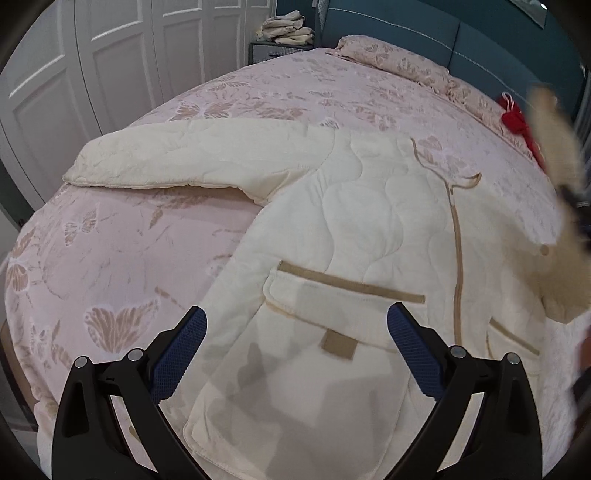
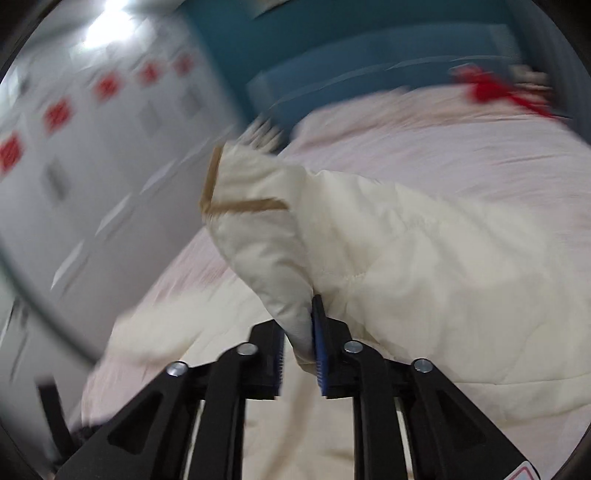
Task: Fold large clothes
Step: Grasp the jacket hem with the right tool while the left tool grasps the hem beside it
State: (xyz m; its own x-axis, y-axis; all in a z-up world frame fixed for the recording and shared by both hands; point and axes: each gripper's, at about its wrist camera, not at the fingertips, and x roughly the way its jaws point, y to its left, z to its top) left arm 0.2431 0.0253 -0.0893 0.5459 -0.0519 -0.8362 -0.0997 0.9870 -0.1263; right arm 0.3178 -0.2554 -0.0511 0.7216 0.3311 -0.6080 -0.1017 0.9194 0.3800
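- Your left tool [image 1: 295,347] is sitting nearest the lens, its two blue-padded fingers [image 1: 183,354] spread wide and gripping nothing, hovering just above the lower front of the cream quilted jacket [image 1: 354,236].
- Off to the left, white panelled wardrobe doors [image 1: 92,59] are standing behind the bed [image 1: 110,236], whose pink butterfly-print cover is lying bare beside the jacket.
- You are looking at the jacket spread face up across the bed: one sleeve [image 1: 192,158] is stretching out to the left, away from the body.
- Between the left tool's fingers, a patch pocket [image 1: 332,306] with a tan top band and a small tan label is showing, and a tan strip [image 1: 458,258] is running up the jacket's front to the right of it.
- Farther back, a stack of folded cream cloth [image 1: 288,27] is resting on a small cabinet beside the teal headboard [image 1: 443,40], with a pink pillow [image 1: 399,62] lying along the head of the bed.
- At the right edge, a red item [image 1: 517,122] is lying on the bed near the pillow, and a blurred cream piece of the garment is hanging in the air in front of it.
- Your right tool [image 2: 299,347] is clenching a fold of the jacket [image 2: 406,258] between its pads, holding that part raised off the bed [image 2: 461,147]; a tan-trimmed edge is sticking up beyond the grip.
- That right-wrist view is smeared with motion blur, so the background details cannot be told.
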